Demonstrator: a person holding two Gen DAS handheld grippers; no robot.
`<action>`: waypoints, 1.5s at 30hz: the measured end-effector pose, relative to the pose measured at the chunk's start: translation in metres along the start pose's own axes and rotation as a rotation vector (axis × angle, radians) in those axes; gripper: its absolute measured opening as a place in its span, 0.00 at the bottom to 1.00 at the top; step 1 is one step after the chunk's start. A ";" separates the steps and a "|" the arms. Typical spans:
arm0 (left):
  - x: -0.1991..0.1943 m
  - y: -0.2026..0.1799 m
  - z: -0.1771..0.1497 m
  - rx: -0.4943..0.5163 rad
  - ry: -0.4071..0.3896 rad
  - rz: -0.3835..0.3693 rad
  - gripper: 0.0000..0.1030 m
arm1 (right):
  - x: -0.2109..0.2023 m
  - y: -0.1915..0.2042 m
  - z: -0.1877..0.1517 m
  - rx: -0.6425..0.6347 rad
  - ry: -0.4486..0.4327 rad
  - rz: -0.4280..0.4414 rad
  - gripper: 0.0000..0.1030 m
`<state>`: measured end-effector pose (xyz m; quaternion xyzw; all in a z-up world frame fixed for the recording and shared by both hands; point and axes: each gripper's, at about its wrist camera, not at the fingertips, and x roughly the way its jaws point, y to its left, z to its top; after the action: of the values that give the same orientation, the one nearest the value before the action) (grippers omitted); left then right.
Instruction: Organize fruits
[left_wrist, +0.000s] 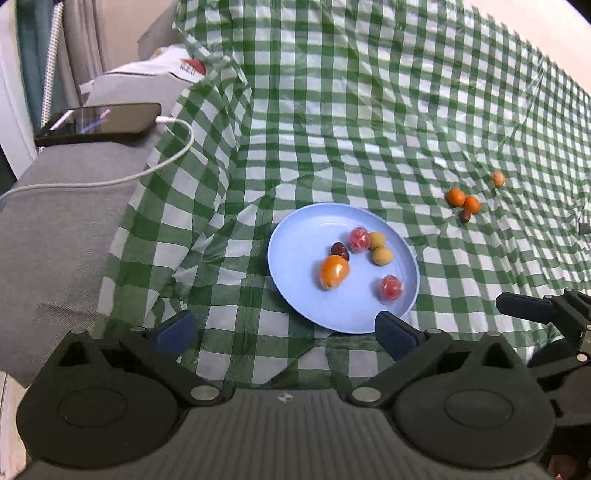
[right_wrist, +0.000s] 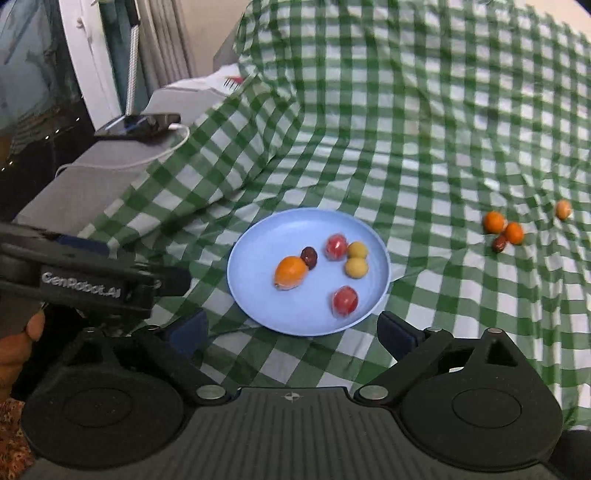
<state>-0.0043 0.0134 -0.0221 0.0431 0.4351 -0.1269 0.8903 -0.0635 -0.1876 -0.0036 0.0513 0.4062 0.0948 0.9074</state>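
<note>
Left wrist view: the left gripper (left_wrist: 284, 334) hovers with its jaws spread wide and nothing between them, its blue fingertips (left_wrist: 392, 334) just short of the near rim of a pale blue plate (left_wrist: 295, 254). The plate rests on a green-and-white checked cloth (left_wrist: 369, 110) that covers the surface; what lies beneath cannot be told. On the plate sit six fruits: a large orange fruit (left_wrist: 333, 271), a dark red date (left_wrist: 340, 250) touching it, a wrapped red fruit (left_wrist: 359, 239), two yellow round fruits (left_wrist: 379, 248) touching each other, and a second wrapped red fruit (left_wrist: 390, 287) nearer the plate's near edge. Well apart, toward the cloth's right side, lie two small oranges (left_wrist: 462, 200) with a dark date (left_wrist: 465, 215) touching them, and one pale orange fruit (left_wrist: 498, 178) just beyond. At the left, off the cloth, a phone (left_wrist: 103, 120) with a white cable (left_wrist: 159, 168) lies on a grey cushion (left_wrist: 66, 221). The right gripper (left_wrist: 543, 310) shows at the right edge.

Right wrist view: the right gripper (right_wrist: 293, 332) is also wide open and empty, its fingertips (right_wrist: 393, 332) flanking the plate's (right_wrist: 251, 295) near rim without touching. The same six fruits sit on the plate. The loose oranges (right_wrist: 504, 227) lie toward the cloth's right side. The left gripper (right_wrist: 110, 280) crosses in from the left, a thumb (right_wrist: 35, 326) below it.
</note>
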 end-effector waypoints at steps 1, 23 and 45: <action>-0.004 -0.001 -0.001 0.001 -0.010 -0.003 1.00 | -0.004 0.000 -0.001 0.002 -0.007 -0.005 0.95; -0.046 -0.008 -0.013 -0.005 -0.101 0.007 1.00 | -0.048 0.014 -0.018 -0.035 -0.090 -0.048 0.96; -0.042 -0.010 -0.016 -0.011 -0.089 0.007 1.00 | -0.042 0.013 -0.019 -0.028 -0.063 -0.045 0.97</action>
<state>-0.0444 0.0147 0.0015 0.0343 0.3957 -0.1231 0.9094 -0.1065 -0.1838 0.0166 0.0325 0.3769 0.0781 0.9224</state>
